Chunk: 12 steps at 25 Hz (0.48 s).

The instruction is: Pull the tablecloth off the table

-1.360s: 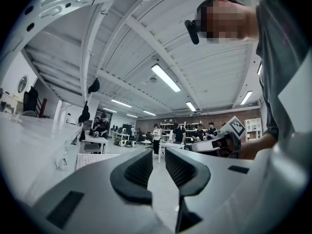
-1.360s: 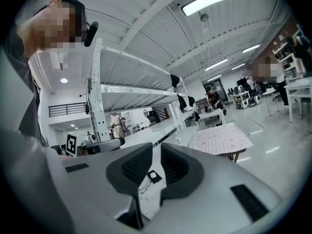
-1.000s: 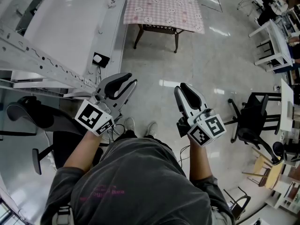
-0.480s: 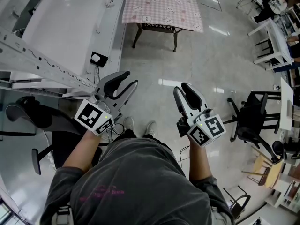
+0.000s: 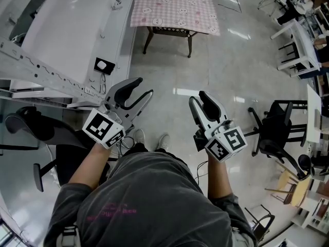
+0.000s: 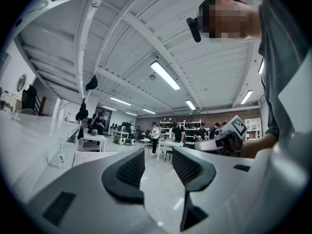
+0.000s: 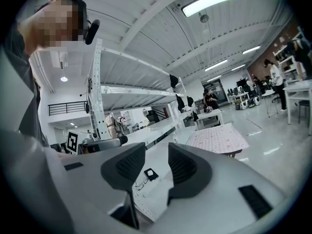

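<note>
A pink patterned tablecloth point(image 5: 175, 5) covers a small dark-legged table point(image 5: 167, 35) at the top of the head view, well ahead of both grippers. In the right gripper view the tablecloth point(image 7: 217, 138) lies to the right of the jaws; in the left gripper view the tablecloth point(image 6: 92, 156) is a pale strip at lower left. My left gripper point(image 5: 139, 88) is held at waist height, open, nothing between its jaws. My right gripper point(image 5: 198, 99) is level with it, also open and empty. In its own view the left gripper point(image 6: 158, 156) points across the room; the right gripper point(image 7: 157, 152) points toward the long white table.
A long white table point(image 5: 72, 30) with a metal frame point(image 5: 41, 60) runs along the left. A black office chair point(image 5: 272, 130) and white desks point(image 5: 298, 40) stand at the right. A dark chair point(image 5: 31, 125) is at lower left. People point(image 6: 156, 135) stand far off. Glossy floor point(image 5: 175, 71) lies ahead.
The head view has shifted slightly, so the table sits a little further left and up in frame. Both grippers stay raised; both jaws have opened a little wider.
</note>
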Each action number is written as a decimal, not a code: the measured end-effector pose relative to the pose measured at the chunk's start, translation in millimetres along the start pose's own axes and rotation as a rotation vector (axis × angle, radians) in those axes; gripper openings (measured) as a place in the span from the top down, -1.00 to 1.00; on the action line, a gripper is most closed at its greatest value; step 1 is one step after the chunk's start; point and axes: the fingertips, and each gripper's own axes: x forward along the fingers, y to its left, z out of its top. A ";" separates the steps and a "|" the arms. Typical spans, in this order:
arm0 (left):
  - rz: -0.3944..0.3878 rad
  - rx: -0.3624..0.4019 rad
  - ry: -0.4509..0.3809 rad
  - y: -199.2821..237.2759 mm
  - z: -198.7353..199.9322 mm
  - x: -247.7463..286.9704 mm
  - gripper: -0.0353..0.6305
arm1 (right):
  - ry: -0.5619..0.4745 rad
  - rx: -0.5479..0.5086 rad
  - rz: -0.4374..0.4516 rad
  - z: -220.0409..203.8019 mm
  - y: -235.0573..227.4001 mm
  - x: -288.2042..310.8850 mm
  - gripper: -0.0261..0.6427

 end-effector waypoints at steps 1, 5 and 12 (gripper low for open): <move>0.001 0.001 0.001 -1.9 -0.5 1.5 0.36 | 0.000 0.000 0.002 0.0 -1.9 -1.5 0.54; 0.015 -0.001 0.009 -11.3 -4.0 8.2 0.35 | 0.003 0.003 0.016 -0.8 -11.0 -8.7 0.54; 0.053 -0.010 0.015 -30.8 -9.7 20.7 0.32 | 0.003 -0.001 0.050 -0.1 -28.0 -25.0 0.49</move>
